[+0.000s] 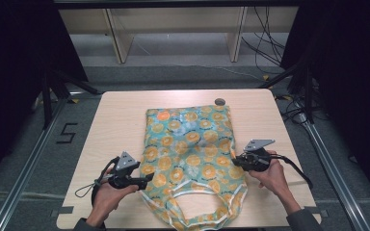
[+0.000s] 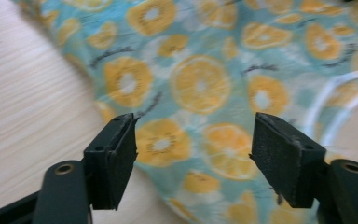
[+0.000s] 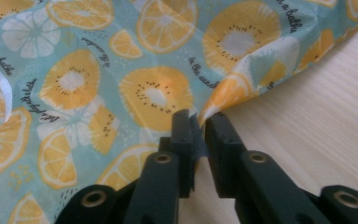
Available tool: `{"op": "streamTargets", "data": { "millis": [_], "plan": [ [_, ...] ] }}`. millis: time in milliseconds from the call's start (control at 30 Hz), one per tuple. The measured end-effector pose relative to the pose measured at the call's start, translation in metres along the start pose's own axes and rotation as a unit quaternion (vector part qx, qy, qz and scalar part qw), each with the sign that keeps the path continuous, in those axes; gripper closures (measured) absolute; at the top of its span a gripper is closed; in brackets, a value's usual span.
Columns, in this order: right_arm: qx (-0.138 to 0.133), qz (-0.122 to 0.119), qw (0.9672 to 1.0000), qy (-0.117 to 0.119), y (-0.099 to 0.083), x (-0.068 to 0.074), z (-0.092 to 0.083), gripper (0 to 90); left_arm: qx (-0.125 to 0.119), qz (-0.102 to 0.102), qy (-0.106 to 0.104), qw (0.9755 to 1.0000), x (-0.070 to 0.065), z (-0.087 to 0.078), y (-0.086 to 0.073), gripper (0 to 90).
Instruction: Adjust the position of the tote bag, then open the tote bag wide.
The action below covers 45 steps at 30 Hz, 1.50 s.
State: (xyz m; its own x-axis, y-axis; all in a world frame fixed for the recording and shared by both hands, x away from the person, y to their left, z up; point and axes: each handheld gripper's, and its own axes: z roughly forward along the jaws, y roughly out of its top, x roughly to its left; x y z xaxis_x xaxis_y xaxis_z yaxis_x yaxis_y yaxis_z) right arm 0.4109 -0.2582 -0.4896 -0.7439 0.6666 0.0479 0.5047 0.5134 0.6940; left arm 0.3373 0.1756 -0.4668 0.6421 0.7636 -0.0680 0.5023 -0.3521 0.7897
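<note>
Right hand-held gripper (image 3: pixel 199 122) has its jaws nearly together with a pinched fold of the bag (image 1: pixel 190 154) edge between them, grip looks loose; left hand-held gripper (image 2: pixel 193 158) stands wide, nothing in it, hovering over the bag's near left edge. Bag lies flat mid bench (image 1: pixel 115 125), handles toward the person. Best bet: let the right fold drop fully before pulling away, and keep the left jaws clear so the fabric doesn't drag.
</note>
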Motion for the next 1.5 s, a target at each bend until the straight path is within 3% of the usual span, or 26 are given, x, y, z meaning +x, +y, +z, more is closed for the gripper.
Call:
{"op": "streamTargets", "data": {
  "millis": [100,133,200,233,300,400,433,467,500,533,567,600,633,767,800,867,1000,1067,1167,1200,1233,1267,1300,1333,1433,1500],
  "plan": [
    [-0.013,0.019,0.9997,-0.007,-0.001,0.002,0.001,67.5,-0.015,-0.003,-0.018,0.9997,-0.012,-0.005,0.001,25.9],
    [-0.003,0.019,0.9997,-0.011,0.0,0.001,-0.002,62.9,-0.014,-0.001,-0.026,0.9995,-0.014,-0.006,0.001,24.1],
    [-0.004,0.042,0.999,-0.017,0.001,0.002,-0.006,57.3,-0.011,0.027,-0.029,0.9991,-0.018,-0.008,0.002,23.3],
    [-0.012,0.035,0.9991,-0.019,0.001,0.0,-0.008,54.9,-0.012,0.035,-0.029,0.9989,-0.019,-0.011,0.002,21.8],
    [-0.019,0.048,0.9985,-0.018,0.0,0.0,-0.012,51.7,-0.009,0.025,-0.03,0.9992,-0.02,-0.011,0.001,21.1],
    [-0.026,0.053,0.9981,-0.015,0.0,0.001,-0.019,49.5,-0.021,0.009,-0.032,0.9992,-0.024,-0.013,-0.001,19.7],
    [-0.027,0.054,0.9981,-0.014,-0.001,0.001,-0.021,49.0,-0.007,0.024,-0.035,0.9991,-0.022,-0.016,-0.001,19.0],
    [-0.029,0.059,0.9977,-0.016,-0.001,0.002,-0.024,48.7,-0.019,0.011,-0.037,0.9991,-0.025,-0.016,-0.003,19.0],
    [-0.036,0.059,0.9974,-0.018,-0.002,0.002,-0.026,48.2,-0.008,0.024,-0.036,0.999,-0.024,-0.019,-0.003,18.8],
    [-0.039,0.06,0.9974,-0.011,-0.002,0.002,-0.026,48.0,-0.015,0.012,-0.037,0.9991,-0.027,-0.019,-0.004,18.5],
    [-0.04,0.08,0.996,-0.008,-0.003,0.005,-0.027,47.5,-0.005,0.026,-0.042,0.9988,-0.026,-0.021,-0.004,18.1],
    [-0.039,0.063,0.9971,-0.018,-0.003,0.003,-0.029,47.1,-0.006,0.031,-0.045,0.9985,-0.027,-0.022,-0.005,18.1],
    [-0.033,0.074,0.9966,-0.017,-0.004,0.006,-0.029,47.1,0.003,0.038,-0.046,0.9982,-0.027,-0.024,-0.005,18.1],
    [-0.029,0.063,0.9975,-0.016,-0.006,0.009,-0.029,46.6,0.002,0.051,-0.053,0.9973,-0.031,-0.024,-0.008,17.6],
    [-0.031,0.059,0.9977,-0.005,-0.007,0.009,-0.028,46.4,0.009,0.058,-0.057,0.9967,-0.033,-0.023,-0.009,17.2],
    [-0.026,0.07,0.9971,-0.011,-0.007,0.012,-0.03,46.3,0.013,0.06,-0.066,0.9959,-0.039,-0.019,-0.011,17.1],
    [-0.031,0.061,0.9976,-0.012,-0.008,0.012,-0.031,45.8,0.027,0.071,-0.082,0.9937,-0.051,-0.003,-0.016,17.6],
    [-0.026,0.066,0.9975,-0.007,-0.009,0.015,-0.032,45.8,0.038,0.081,-0.077,0.993,-0.052,0.005,-0.017,19.3],
    [-0.023,0.057,0.9981,-0.007,-0.011,0.016,-0.031,45.5,0.045,0.096,-0.075,0.9915,-0.052,0.015,-0.016,28.8],
    [-0.024,0.069,0.9973,-0.007,-0.011,0.019,-0.031,45.6,0.05,0.107,-0.077,0.9899,-0.051,0.018,-0.016,34.6],
    [-0.022,0.063,0.9977,-0.005,-0.011,0.018,-0.031,45.6,0.057,0.118,-0.076,0.9884,-0.051,0.021,-0.016,42.2],
    [-0.019,0.06,0.998,-0.004,-0.011,0.018,-0.03,45.6,0.07,0.128,-0.092,0.985,-0.052,0.027,-0.018,45.1],
    [-0.022,0.055,0.9982,-0.002,-0.011,0.017,-0.03,45.6,0.078,0.138,-0.093,0.983,-0.052,0.029,-0.018,57.5],
    [-0.019,0.071,0.9973,0.001,-0.011,0.02,-0.031,45.6,0.079,0.143,-0.09,0.9824,-0.053,0.031,-0.018,64.8],
    [-0.025,0.064,0.9976,0.001,-0.011,0.018,-0.032,45.7,0.07,0.149,-0.082,0.9829,-0.05,0.032,-0.012,83.3],
    [-0.03,0.061,0.9977,0.004,-0.011,0.018,-0.032,45.8,0.062,0.143,-0.079,0.9847,-0.046,0.031,-0.006,87.8]
  ]
}}
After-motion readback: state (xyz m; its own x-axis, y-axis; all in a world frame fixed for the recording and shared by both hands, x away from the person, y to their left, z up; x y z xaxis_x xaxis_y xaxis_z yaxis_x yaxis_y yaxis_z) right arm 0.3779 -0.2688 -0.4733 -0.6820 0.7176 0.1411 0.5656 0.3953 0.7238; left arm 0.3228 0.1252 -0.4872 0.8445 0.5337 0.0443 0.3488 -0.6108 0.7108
